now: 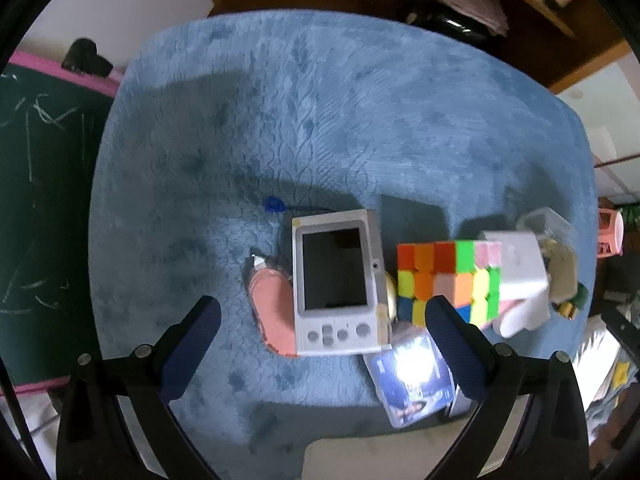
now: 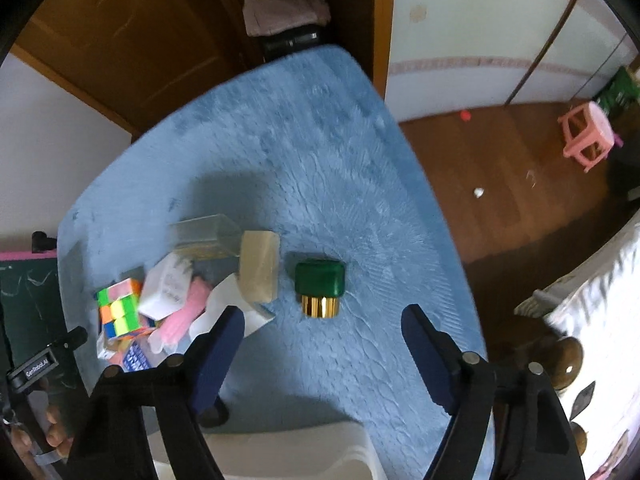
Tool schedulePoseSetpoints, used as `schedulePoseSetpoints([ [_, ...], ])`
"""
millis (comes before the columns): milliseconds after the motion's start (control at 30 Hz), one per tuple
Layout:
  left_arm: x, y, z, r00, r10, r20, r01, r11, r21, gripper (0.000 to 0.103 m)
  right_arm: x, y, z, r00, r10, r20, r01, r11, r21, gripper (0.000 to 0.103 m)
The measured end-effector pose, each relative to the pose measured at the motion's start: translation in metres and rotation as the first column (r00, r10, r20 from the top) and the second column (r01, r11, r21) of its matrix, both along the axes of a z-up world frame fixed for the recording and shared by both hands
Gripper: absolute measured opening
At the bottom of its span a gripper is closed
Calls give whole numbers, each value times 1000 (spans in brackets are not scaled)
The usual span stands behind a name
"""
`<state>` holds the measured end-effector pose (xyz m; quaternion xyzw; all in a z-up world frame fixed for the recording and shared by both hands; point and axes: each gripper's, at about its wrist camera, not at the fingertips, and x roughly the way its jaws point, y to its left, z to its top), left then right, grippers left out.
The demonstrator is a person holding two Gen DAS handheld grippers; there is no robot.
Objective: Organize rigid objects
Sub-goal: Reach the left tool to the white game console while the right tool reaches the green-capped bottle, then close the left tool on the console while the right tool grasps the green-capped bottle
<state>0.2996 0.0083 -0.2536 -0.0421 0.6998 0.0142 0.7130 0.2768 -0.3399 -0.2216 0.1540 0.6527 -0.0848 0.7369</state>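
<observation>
We see the left tongs [image 1: 322, 322] spread wide apart and holding nothing, hovering above the blue plush tabletop [image 1: 320, 120]. Between their 2 tips, slightly ahead, lies a white handheld game console [image 1: 338, 284] flat on its back with its dark screen up. A pink object [image 1: 272, 308] sits touching its left edge, partly tucked under it. Just to the right of the console stands a multicoloured puzzle cube [image 1: 448, 280], whose lower corner is hidden behind the right tip. A white box [image 1: 518, 268] leans against the cube's far right side, and a glossy blue packet [image 1: 412, 384] lies below the cube, near the right tip. A small blue item [image 1: 273, 204] rests beyond the console, apart from it.

The right tongs [image 2: 322, 330] also stand wide open and empty. Just ahead of the gap between their tips sits a green-capped bottle with a gold band [image 2: 320, 288], alone on the tabletop [image 2: 320, 140]. To its left, close beside it, a beige block [image 2: 259, 266] stands upright against a clear plastic box [image 2: 204, 234]. Further left the puzzle cube [image 2: 119, 308] sits in the crowded pile, well apart from the bottle.
</observation>
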Motion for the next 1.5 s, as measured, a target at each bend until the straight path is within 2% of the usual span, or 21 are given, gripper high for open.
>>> schedulePoseSetpoints([
  [133,3,-2,-14,1000,8,-25,-8,1000,16,97,9,-5,-21,1000,-5,-28,6,1000,21,81],
  [167,3,-2,-17,998,3,-59,-3,1000,9,96,10,-6,-24,999,-6,-33,7,1000,23,81],
  [267,1,-2,-26,996,10,-87,-9,1000,5,91,15,-10,-35,999,-14,-49,16,999,34,81],
  [367,0,-2,-34,994,17,-110,-17,1000,1,86,20,-15,-48,997,-30,-70,34,998,59,75],
  [500,-1,-5,-41,992,19,-126,-18,1000,9,79,27,-13,-64,995,-34,-99,43,995,91,73],
  [600,4,-7,-45,994,21,-110,-21,1000,8,76,32,-8,-72,993,-26,-114,37,995,94,66],
  [700,4,-14,-40,995,12,-97,-12,1000,2,62,34,-5,-83,990,-21,-136,36,994,107,58],
  [767,4,-20,-38,995,-5,-100,6,1000,17,63,35,-4,-88,988,-20,-153,36,994,104,50],
  [833,3,-23,-36,996,-5,-94,8,1000,29,62,35,-5,-91,988,-25,-155,42,993,108,49],
  [900,2,-22,-35,995,6,-95,-5,1000,16,62,35,-5,-91,989,-27,-147,45,992,116,43],
  [967,-2,-27,-33,996,12,-93,-12,1000,-1,62,37,-4,-91,989,-23,-143,40,992,122,42],
  [1200,-18,-14,-3,999,26,-31,-27,1000,-12,62,29,-5,-87,992,-20,-126,36,992,123,42],
  [1500,-52,3,56,997,19,74,-17,999,-34,62,1,-6,-48,998,-3,-63,14,982,186,42],
])
